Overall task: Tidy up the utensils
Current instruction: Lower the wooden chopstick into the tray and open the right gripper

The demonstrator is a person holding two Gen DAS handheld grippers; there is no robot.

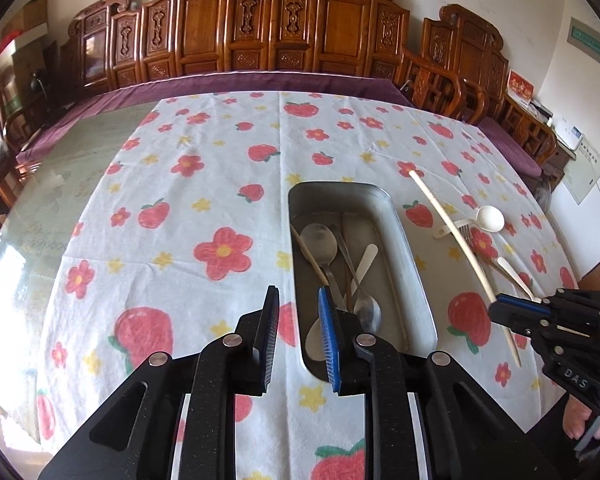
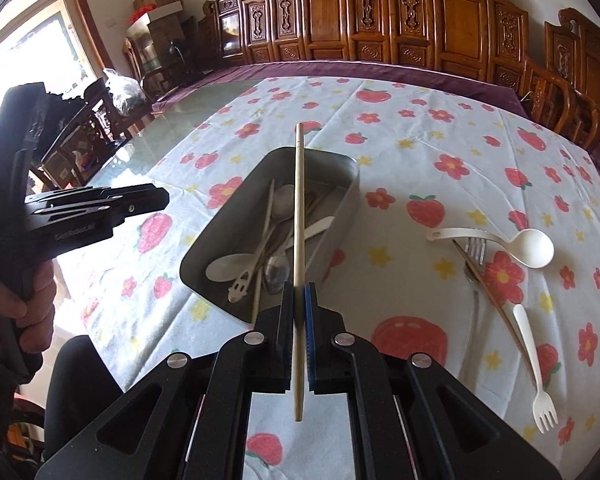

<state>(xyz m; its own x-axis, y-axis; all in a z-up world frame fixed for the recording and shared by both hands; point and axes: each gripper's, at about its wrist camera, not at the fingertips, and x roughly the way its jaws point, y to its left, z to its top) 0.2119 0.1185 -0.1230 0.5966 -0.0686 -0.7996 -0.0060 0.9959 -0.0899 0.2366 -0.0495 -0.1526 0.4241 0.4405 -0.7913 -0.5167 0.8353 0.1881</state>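
- A round glass table [image 1: 48, 184] is covered by a white cloth [image 1: 204, 184] printed with red flowers and strawberries; carved wooden chairs [image 1: 256, 28] and a purple cushion [image 1: 220, 84] are seen along the top of both views.
- In the left wrist view, bare glass is left at the cloth's left edge, and a wide stretch of cloth lies unoccupied across the centre and left of the frame.
- A metal tray [image 1: 410, 248] is set right of centre, its long side running away from the camera; metal spoons [image 1: 320, 240], a white spoon and thin sticks are held inside it.
- The left gripper [image 1: 298, 336] is seen at the bottom centre, its jaws spread apart with nothing between them, its blue pad overlapping the tray's near left rim.
- The right gripper [image 2: 299, 320] is clamped on a pale chopstick [image 2: 299, 216], which in the right wrist view is raised over the tray [image 2: 204, 248] with its far tip past the tray's far rim.
- In the left wrist view the same chopstick [image 1: 452, 232] is seen slanting across the right of the frame, beside the tray's right rim.
- On the cloth at the right, well apart from the tray, a white ladle [image 2: 528, 248], a metal fork [image 2: 474, 256], a brown chopstick [image 2: 496, 304] and a white plastic fork [image 2: 534, 368] are overlapped in a loose pile.
- Open cloth is left between the tray's right wall and that pile.
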